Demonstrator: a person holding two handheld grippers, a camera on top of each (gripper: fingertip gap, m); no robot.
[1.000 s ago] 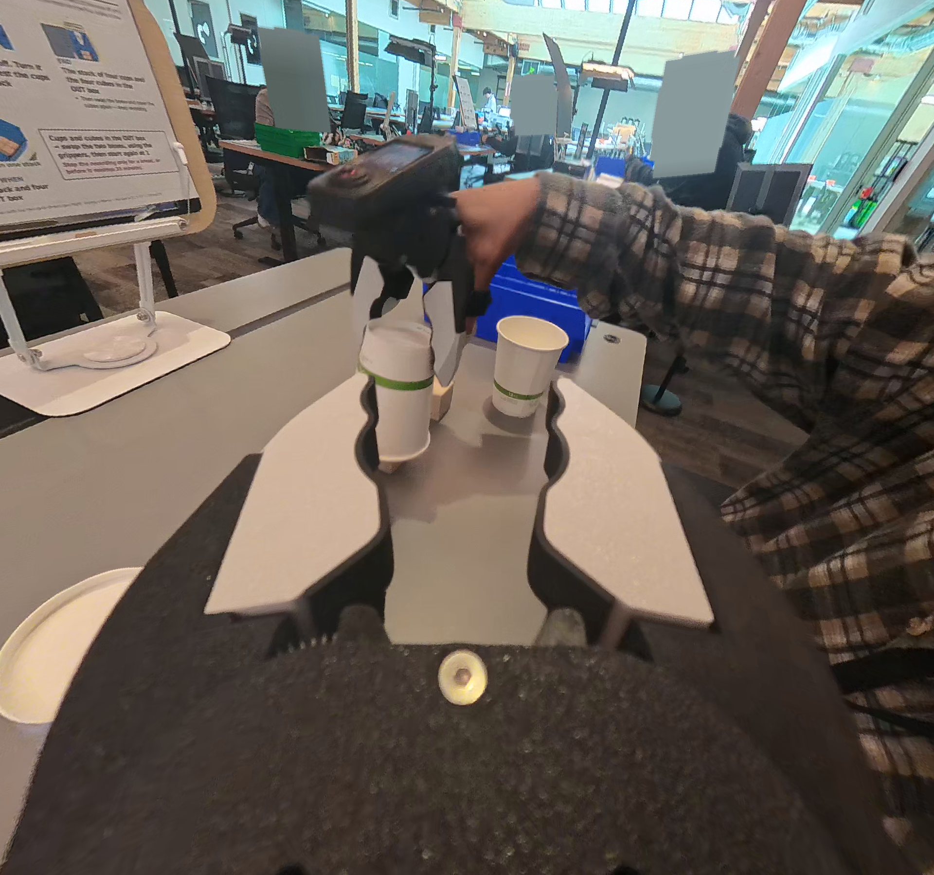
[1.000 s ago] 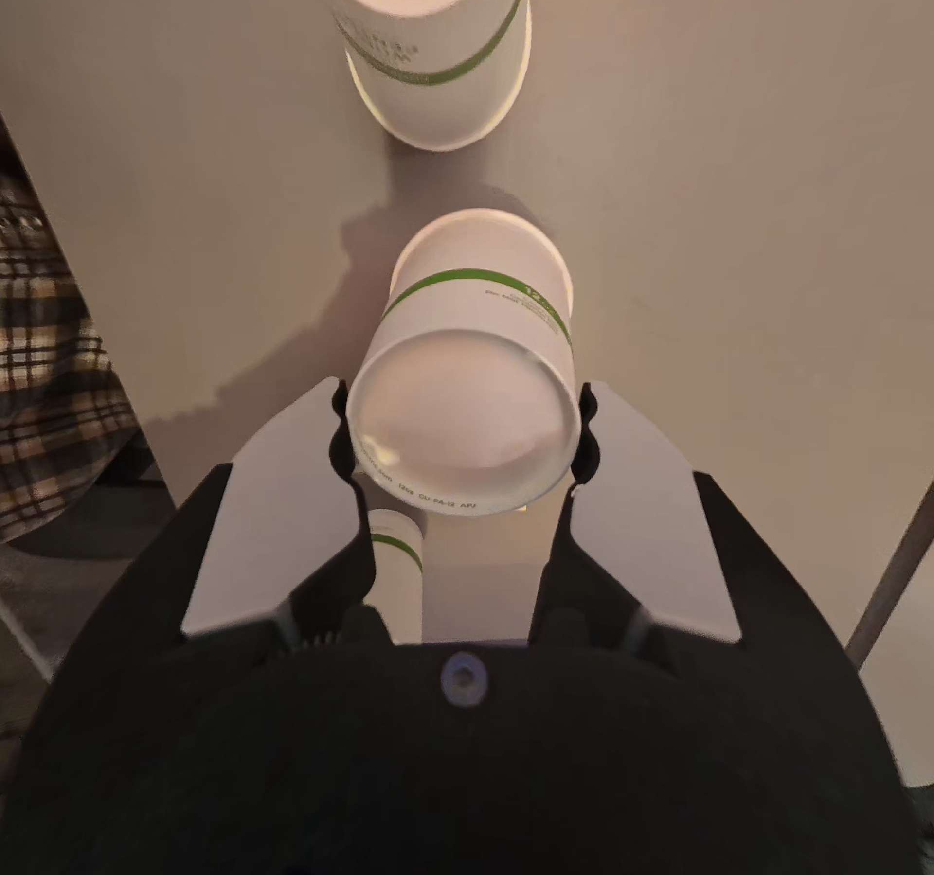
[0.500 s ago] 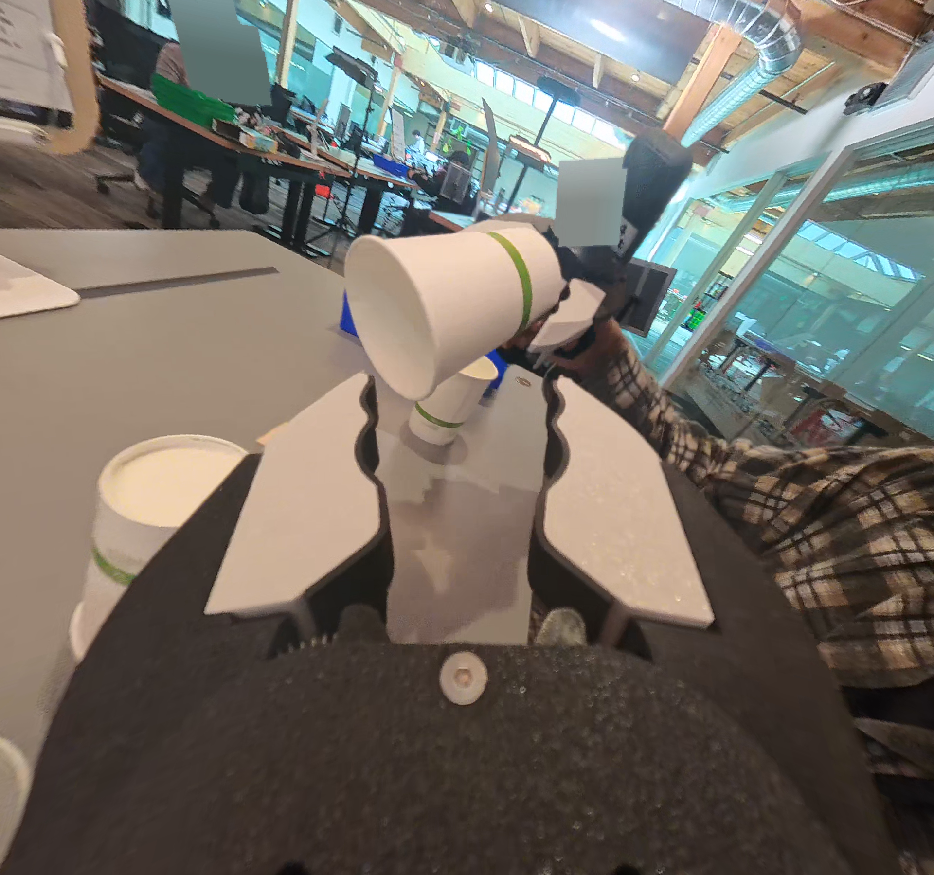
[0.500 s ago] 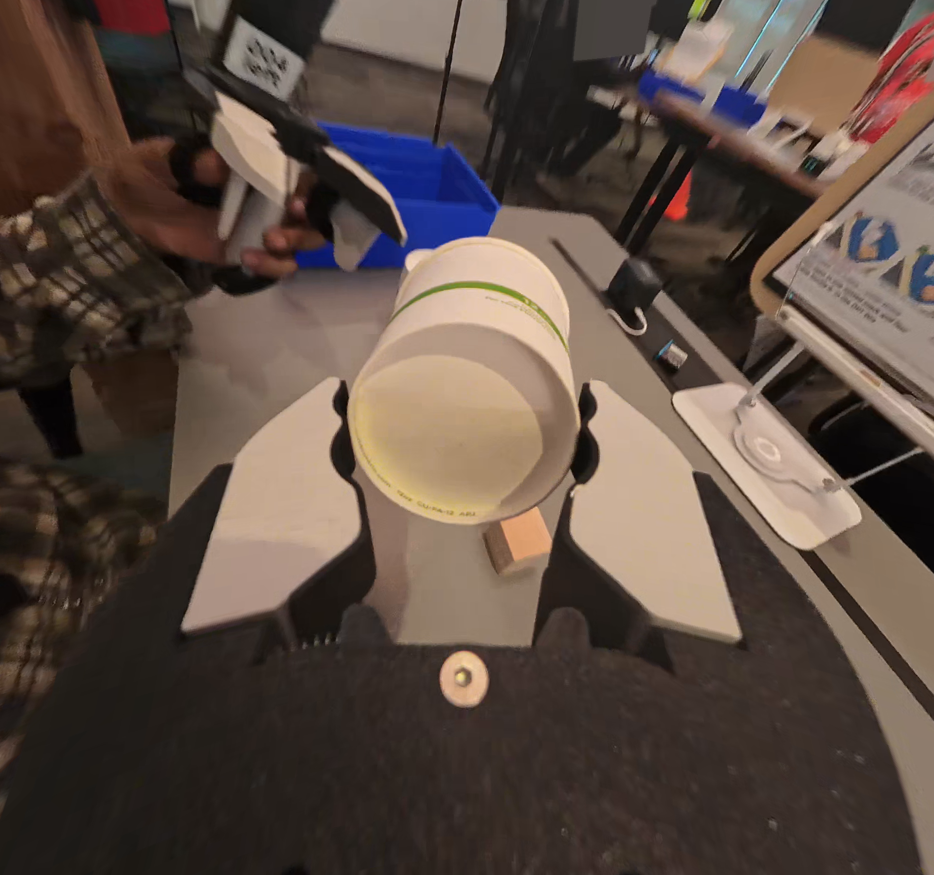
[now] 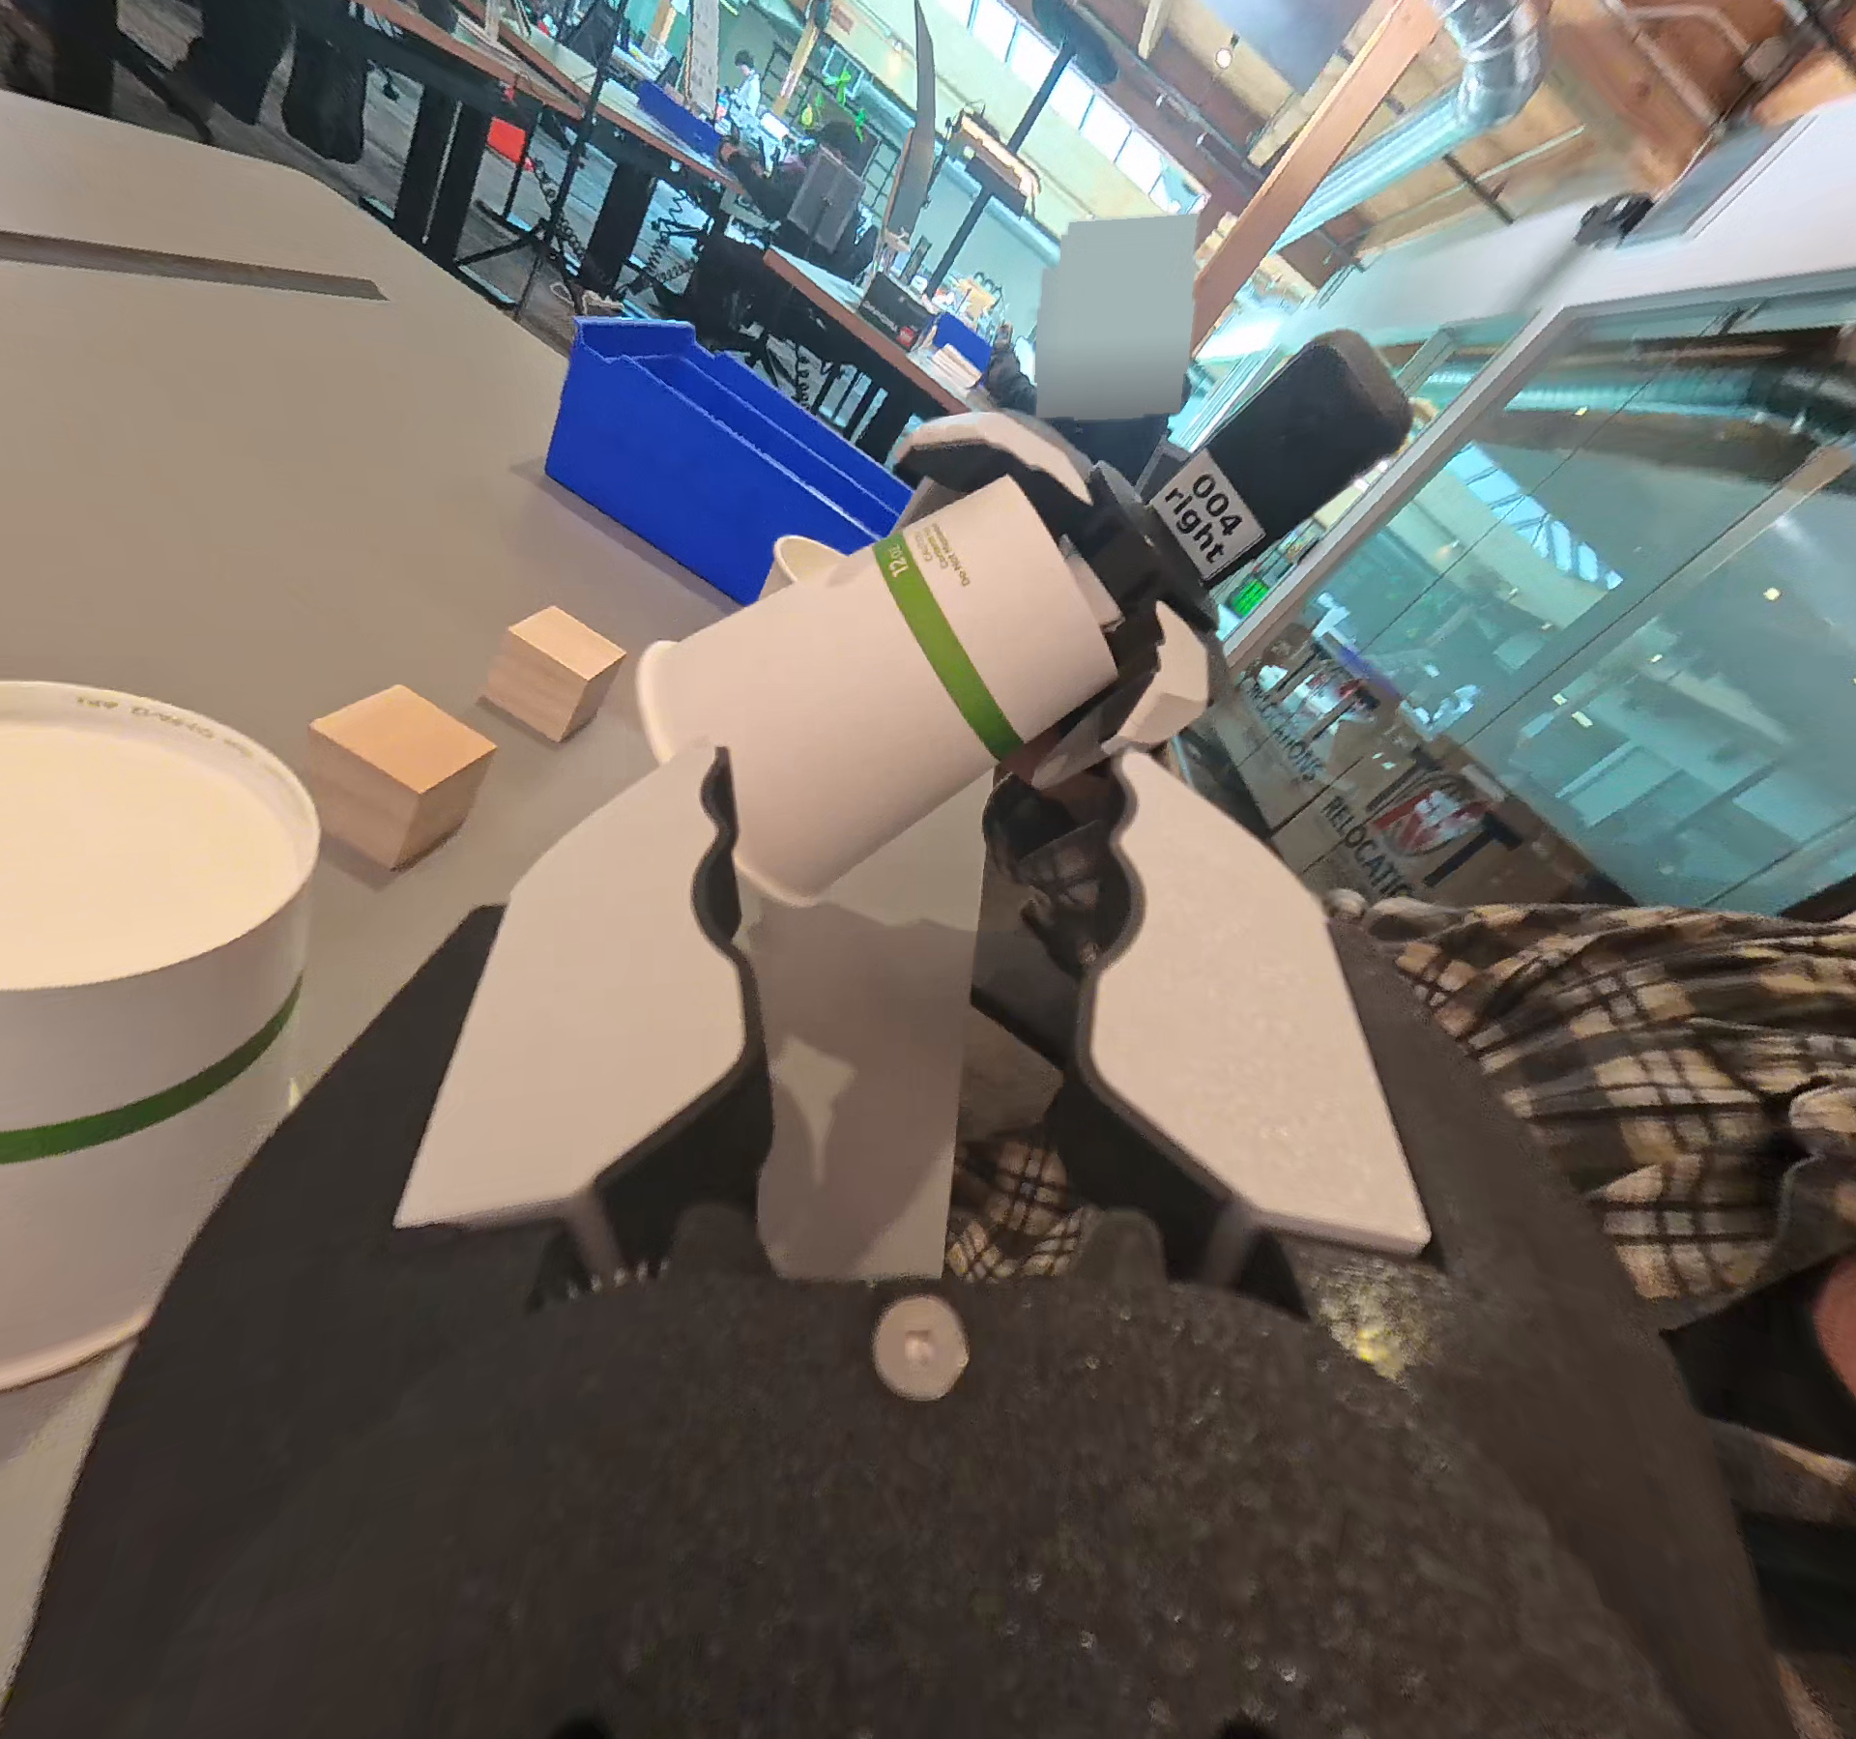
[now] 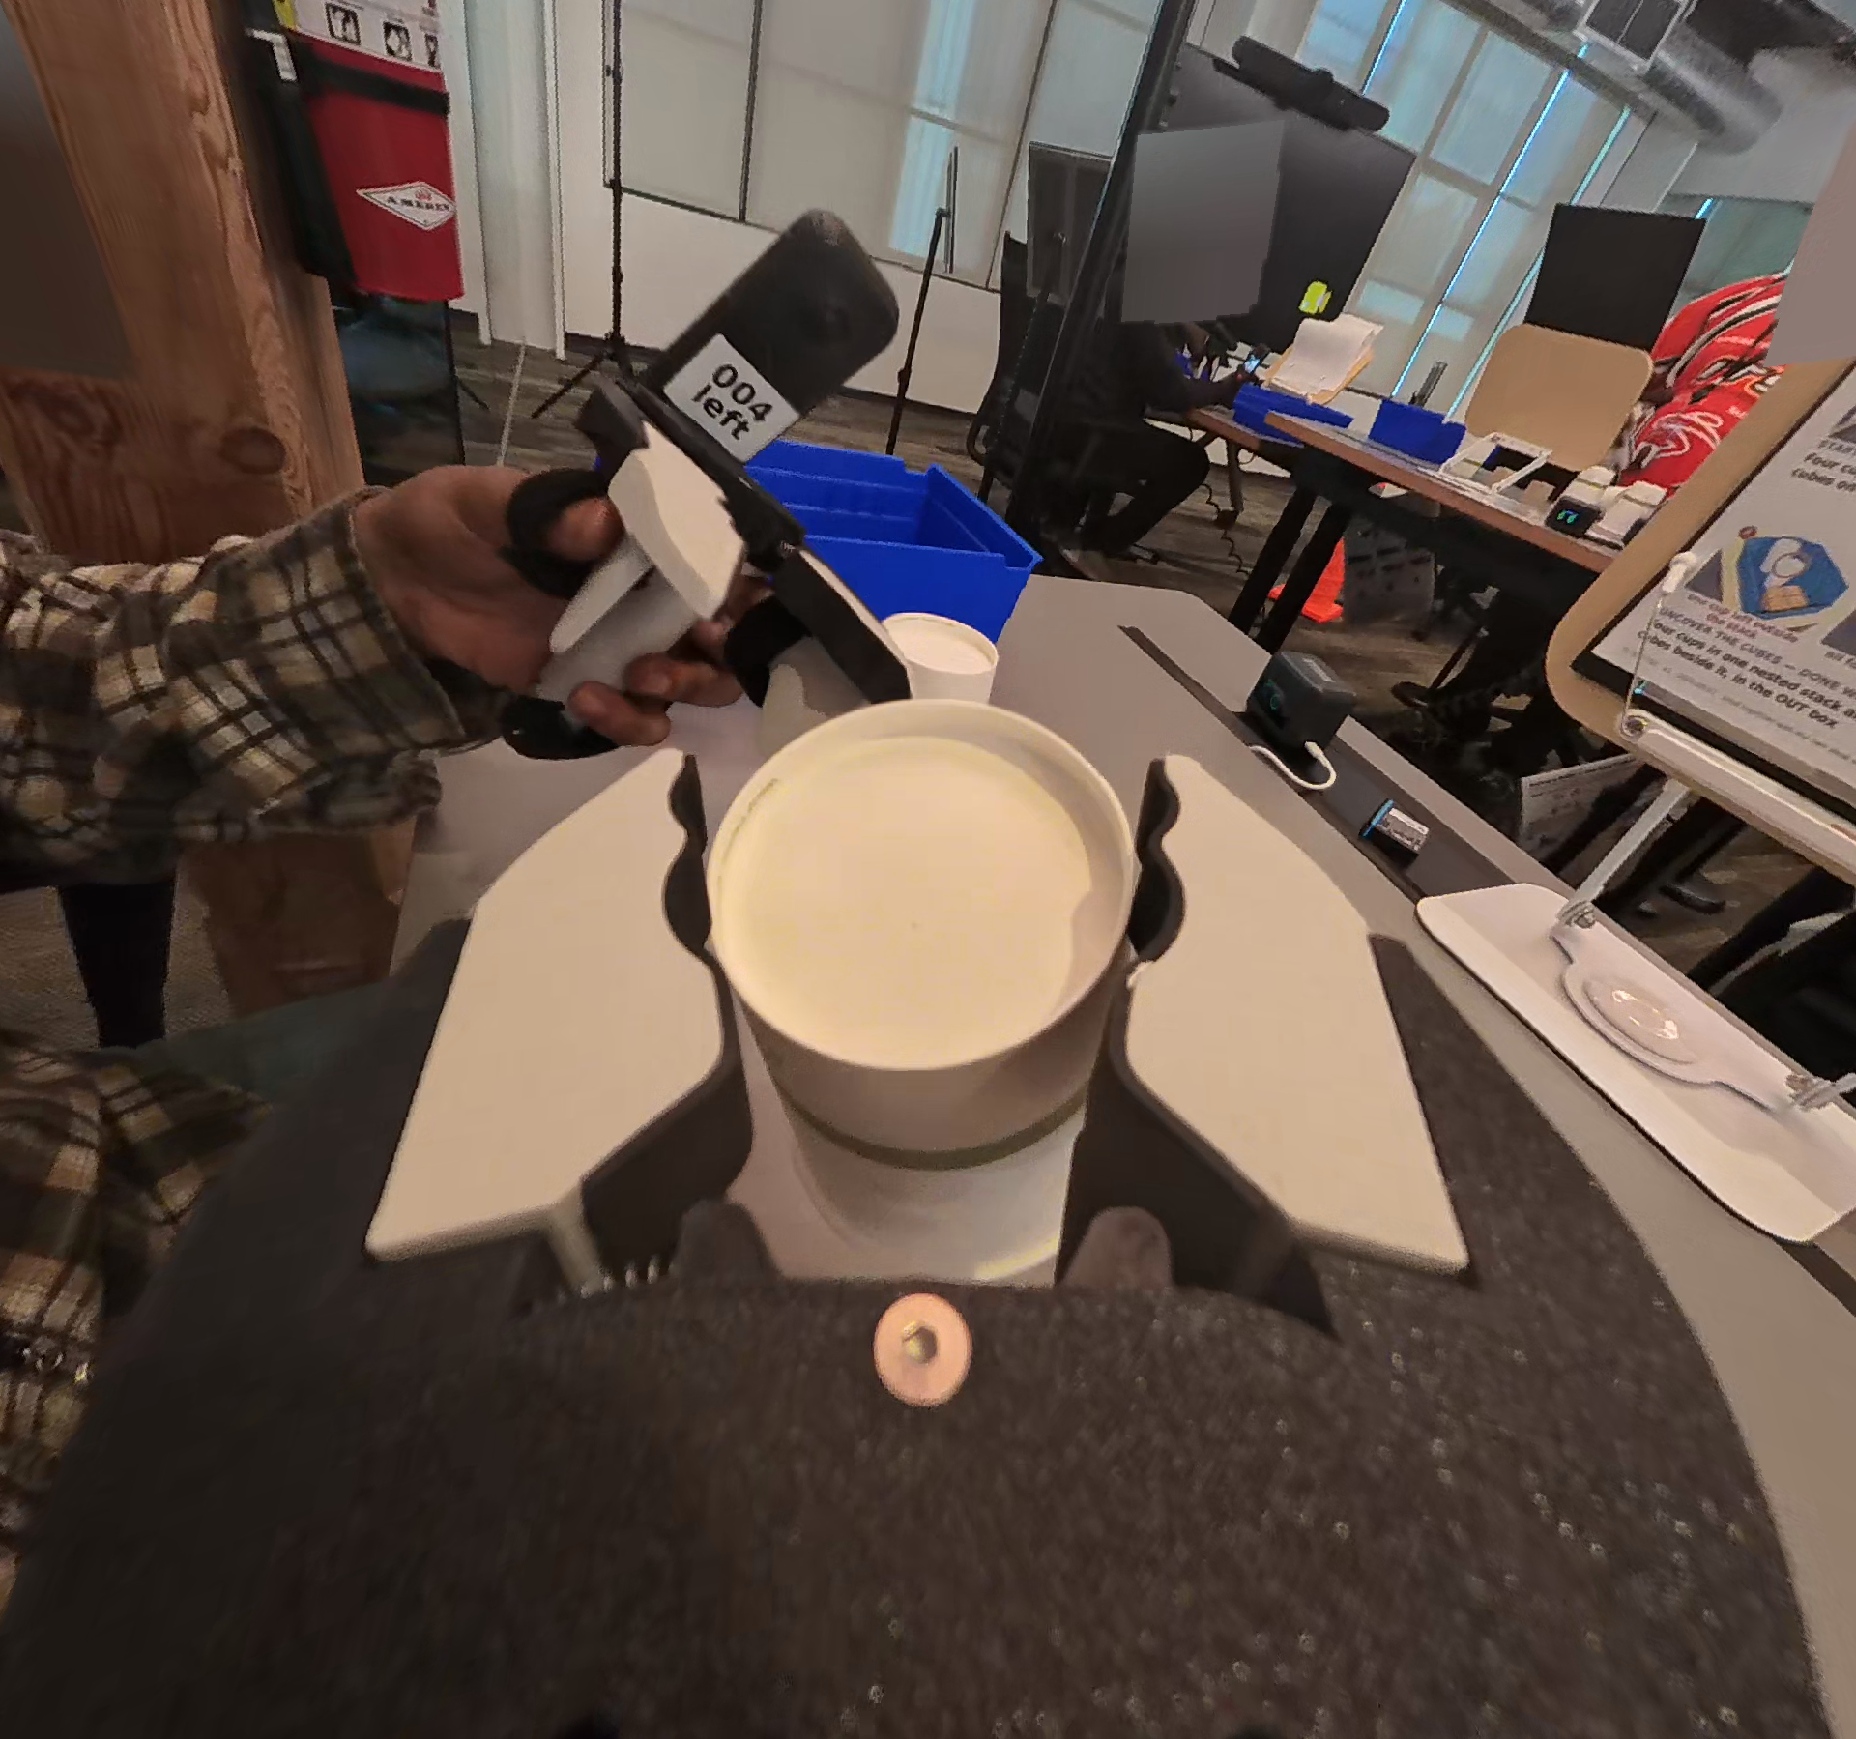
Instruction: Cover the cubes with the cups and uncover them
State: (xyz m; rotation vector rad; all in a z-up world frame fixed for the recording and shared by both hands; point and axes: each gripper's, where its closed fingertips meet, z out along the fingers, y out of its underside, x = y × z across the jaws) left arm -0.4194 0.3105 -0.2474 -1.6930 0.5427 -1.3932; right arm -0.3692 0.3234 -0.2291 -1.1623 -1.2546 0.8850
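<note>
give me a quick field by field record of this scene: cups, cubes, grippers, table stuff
held cup: white paper cup with green band, tilted on its side, off the table, base toward the right gripper
right gripper: shut on the held cup
left gripper: open, fingers around nothing
inverted cup: white, green band, base up, near left on the grey table
upright cup: partly hidden behind the held cup
wooden cubes: two uncovered, side by side, apart
blue bin: at the table's far edge
grey table
</note>
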